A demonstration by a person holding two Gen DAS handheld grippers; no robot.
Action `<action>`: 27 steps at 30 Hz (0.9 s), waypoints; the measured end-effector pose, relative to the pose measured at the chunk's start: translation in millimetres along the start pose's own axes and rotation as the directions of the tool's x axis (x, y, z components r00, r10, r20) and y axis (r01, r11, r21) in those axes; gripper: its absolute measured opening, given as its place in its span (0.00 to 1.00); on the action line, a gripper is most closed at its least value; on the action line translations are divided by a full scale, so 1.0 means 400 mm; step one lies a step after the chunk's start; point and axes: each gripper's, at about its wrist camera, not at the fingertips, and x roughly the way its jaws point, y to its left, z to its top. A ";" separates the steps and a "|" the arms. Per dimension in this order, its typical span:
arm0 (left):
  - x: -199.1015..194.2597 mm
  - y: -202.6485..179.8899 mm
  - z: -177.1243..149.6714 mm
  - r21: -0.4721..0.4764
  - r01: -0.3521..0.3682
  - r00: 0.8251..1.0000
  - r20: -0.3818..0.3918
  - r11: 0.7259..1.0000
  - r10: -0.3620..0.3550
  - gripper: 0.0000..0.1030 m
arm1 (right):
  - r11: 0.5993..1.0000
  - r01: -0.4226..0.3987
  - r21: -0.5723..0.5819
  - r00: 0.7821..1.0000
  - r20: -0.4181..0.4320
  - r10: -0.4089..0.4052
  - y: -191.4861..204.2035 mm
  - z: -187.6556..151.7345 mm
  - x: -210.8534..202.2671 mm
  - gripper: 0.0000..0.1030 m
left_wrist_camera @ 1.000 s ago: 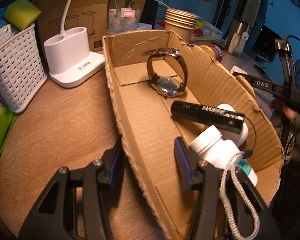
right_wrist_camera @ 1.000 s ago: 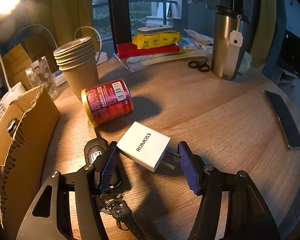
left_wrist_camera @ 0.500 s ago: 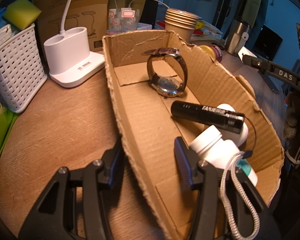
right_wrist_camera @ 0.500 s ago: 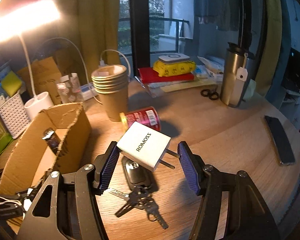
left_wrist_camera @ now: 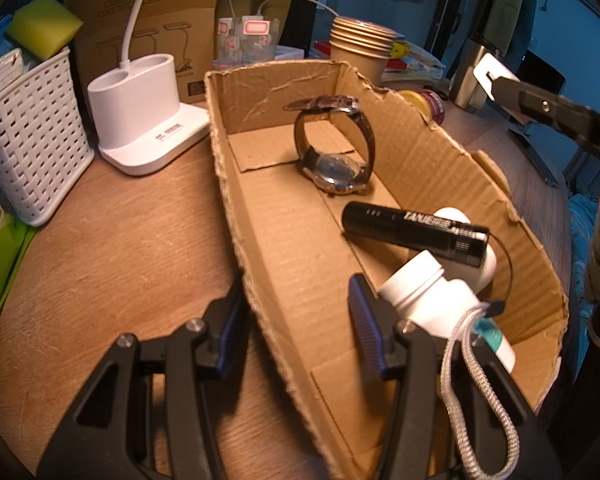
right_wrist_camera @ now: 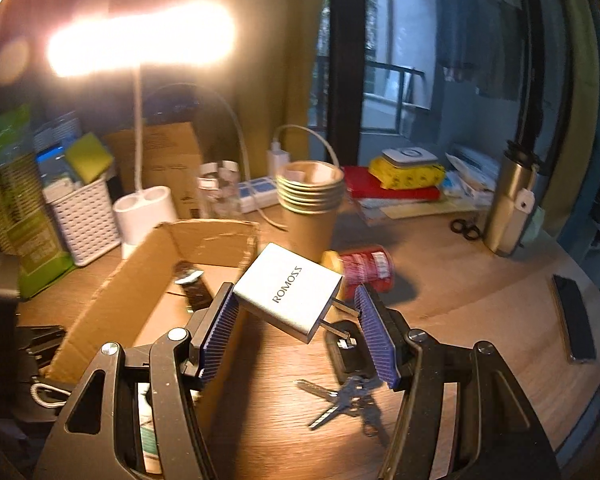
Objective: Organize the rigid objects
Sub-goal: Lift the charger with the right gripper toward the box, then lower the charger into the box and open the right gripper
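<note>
My right gripper (right_wrist_camera: 294,296) is shut on a white ROMOSS charger (right_wrist_camera: 288,280), whose prongs rest against the right pad. It holds the charger in the air by the right wall of the open cardboard box (right_wrist_camera: 112,304). In the left wrist view the charger (left_wrist_camera: 490,74) shows at the upper right, past the box (left_wrist_camera: 284,248). Inside lie a watch (left_wrist_camera: 334,160), a black flashlight (left_wrist_camera: 416,232) and a white bottle (left_wrist_camera: 424,296). My left gripper (left_wrist_camera: 296,300) straddles the box's near-left wall, with the inner pad standing off it.
A key bunch with a car fob (right_wrist_camera: 348,392) lies on the wood table under the right gripper. Behind it are a red can (right_wrist_camera: 364,268), stacked paper cups (right_wrist_camera: 310,200), a steel flask (right_wrist_camera: 508,208) and a phone (right_wrist_camera: 574,328). A white lamp base (left_wrist_camera: 140,112) and basket (left_wrist_camera: 28,132) stand left of the box.
The right gripper has risen off the table with the charger and swung left towards the box. The left gripper and the box's contents have not moved.
</note>
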 end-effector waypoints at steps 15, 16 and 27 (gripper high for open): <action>0.000 0.000 0.000 0.000 0.000 1.000 0.000 1.000 0.000 0.50 | 0.980 -0.139 -0.141 0.990 -0.036 0.135 0.160 -0.017 0.019 0.62; 0.000 0.000 0.000 0.000 0.000 1.000 0.000 1.000 0.000 0.50 | 0.979 -0.143 -0.148 0.990 -0.040 0.139 0.166 -0.019 0.020 0.62; 0.000 0.000 0.000 0.000 0.000 1.000 0.000 1.000 0.000 0.50 | 0.958 -0.195 -0.209 0.980 -0.089 0.181 0.217 -0.042 0.047 0.62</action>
